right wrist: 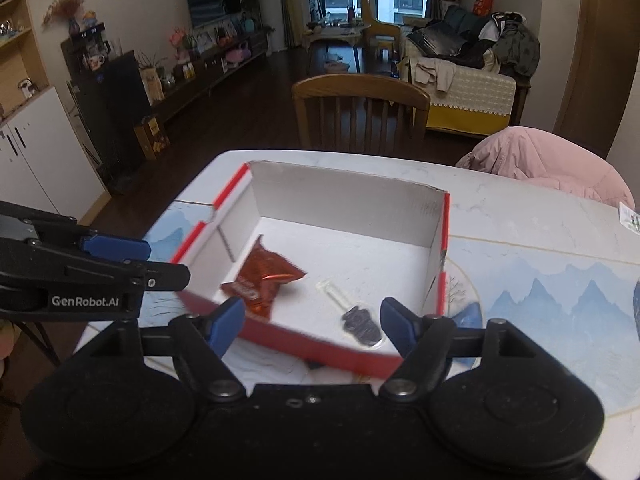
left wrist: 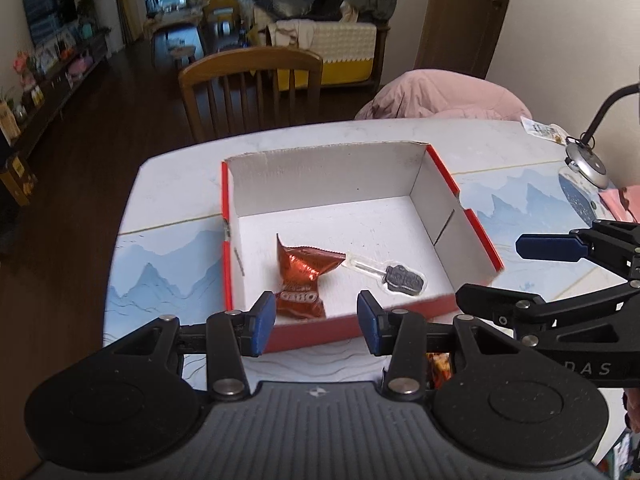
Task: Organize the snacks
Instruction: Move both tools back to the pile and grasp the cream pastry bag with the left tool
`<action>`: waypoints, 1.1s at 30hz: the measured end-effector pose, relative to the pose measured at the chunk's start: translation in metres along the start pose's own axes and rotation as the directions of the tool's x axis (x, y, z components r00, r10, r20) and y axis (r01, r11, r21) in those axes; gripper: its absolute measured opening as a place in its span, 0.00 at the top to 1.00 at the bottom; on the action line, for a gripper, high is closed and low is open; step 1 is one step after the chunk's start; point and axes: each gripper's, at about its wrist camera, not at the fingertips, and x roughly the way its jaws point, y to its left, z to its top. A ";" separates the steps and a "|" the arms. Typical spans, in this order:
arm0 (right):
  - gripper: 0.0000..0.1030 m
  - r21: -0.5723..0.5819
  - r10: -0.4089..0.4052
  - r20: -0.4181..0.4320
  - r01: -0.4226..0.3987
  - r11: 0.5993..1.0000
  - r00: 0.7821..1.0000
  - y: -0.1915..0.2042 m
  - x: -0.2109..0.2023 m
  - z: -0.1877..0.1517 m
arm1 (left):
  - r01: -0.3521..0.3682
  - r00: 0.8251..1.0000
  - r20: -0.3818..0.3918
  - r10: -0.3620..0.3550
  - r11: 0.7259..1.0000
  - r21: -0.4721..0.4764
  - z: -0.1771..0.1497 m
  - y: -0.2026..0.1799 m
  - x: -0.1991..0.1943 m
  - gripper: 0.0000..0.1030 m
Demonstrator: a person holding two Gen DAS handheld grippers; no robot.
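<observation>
1. While both tools hang over the box, the left hand-held gripper (left wrist: 316, 322) stands with its blue pads apart and nothing between them.
2. The right hand-held gripper (right wrist: 312, 326) has its jaws spread wider, also empty.
3. Just ahead of and below both sits an open red-and-white cardboard box (left wrist: 472, 224) on the surface (left wrist: 516, 208), which bears a blue mountain print.
4. Inside the box, a red Oreo snack packet (left wrist: 300, 276) lies just beyond the left hand-held gripper's left pad.
5. A clear-wrapped dark lollipop (left wrist: 402, 278) lies just beside the packet, ahead of that tool's right pad and between the right tool's pads in its own view.
6. Beyond the box's far wall stands a wooden chair (right wrist: 360, 112); a pink padded coat (right wrist: 544, 164) lies farther right.
</observation>
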 end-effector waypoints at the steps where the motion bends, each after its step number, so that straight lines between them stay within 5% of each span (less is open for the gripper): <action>1: 0.25 0.002 0.001 0.007 -0.001 1.000 1.000 0.004 -0.004 -0.004 | 0.004 1.000 0.008 -0.004 1.000 0.005 -0.004 0.000 -0.006 0.57; 5: 0.22 0.012 -0.001 0.026 0.001 1.000 1.000 0.016 -0.021 -0.018 | 0.016 0.999 0.046 -0.017 1.000 0.012 -0.021 0.003 -0.029 0.39; 15: 0.09 0.028 -0.004 0.075 0.002 1.000 0.997 0.041 -0.055 -0.055 | 0.079 0.994 0.072 -0.081 0.996 0.030 -0.062 0.009 -0.066 0.39; 33: 0.00 0.074 0.006 0.054 -0.010 0.997 0.999 0.054 -0.058 -0.127 | 0.124 0.990 0.070 -0.126 0.991 0.042 -0.151 0.021 -0.074 0.19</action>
